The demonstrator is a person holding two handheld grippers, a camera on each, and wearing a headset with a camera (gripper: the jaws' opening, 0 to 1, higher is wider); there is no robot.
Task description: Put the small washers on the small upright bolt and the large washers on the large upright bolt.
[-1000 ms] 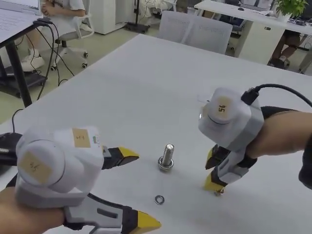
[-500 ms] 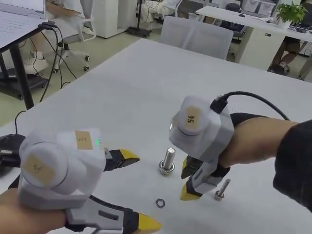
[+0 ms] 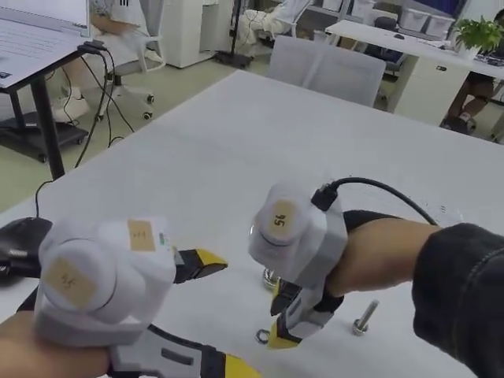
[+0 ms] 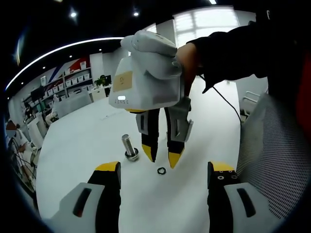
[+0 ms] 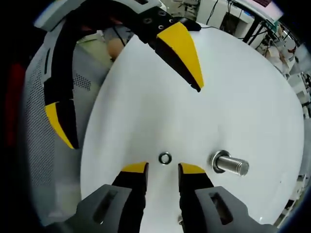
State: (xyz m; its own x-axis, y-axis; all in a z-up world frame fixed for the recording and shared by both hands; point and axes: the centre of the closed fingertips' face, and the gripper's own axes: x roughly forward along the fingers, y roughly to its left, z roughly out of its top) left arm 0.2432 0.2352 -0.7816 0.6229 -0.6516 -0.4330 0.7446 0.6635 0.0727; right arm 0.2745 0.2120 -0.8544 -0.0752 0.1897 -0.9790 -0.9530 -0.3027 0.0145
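A small loose washer (image 3: 261,336) lies flat on the white table (image 3: 236,157). My right gripper (image 3: 277,319) points down at it, open by a narrow gap, with nothing between its yellow tips. In the right gripper view the washer (image 5: 165,158) sits just ahead of the right gripper (image 5: 164,168). The large upright bolt (image 4: 129,147) stands close by, a ring at its foot, half hidden behind the right gripper in the head view. The small upright bolt (image 3: 364,316) stands further right. My left gripper (image 3: 227,313) is wide open and empty, near the table's front.
A grey office chair (image 3: 331,71) stands at the table's far edge. A black desk with a laptop (image 3: 31,39) and cables is at the left, where a seated person shows. More desks and a plant (image 3: 476,12) are at the back.
My right gripper has moved left, away from the small bolt, and now stands over the loose washer. The left gripper has held still. The head camera has shifted a little.
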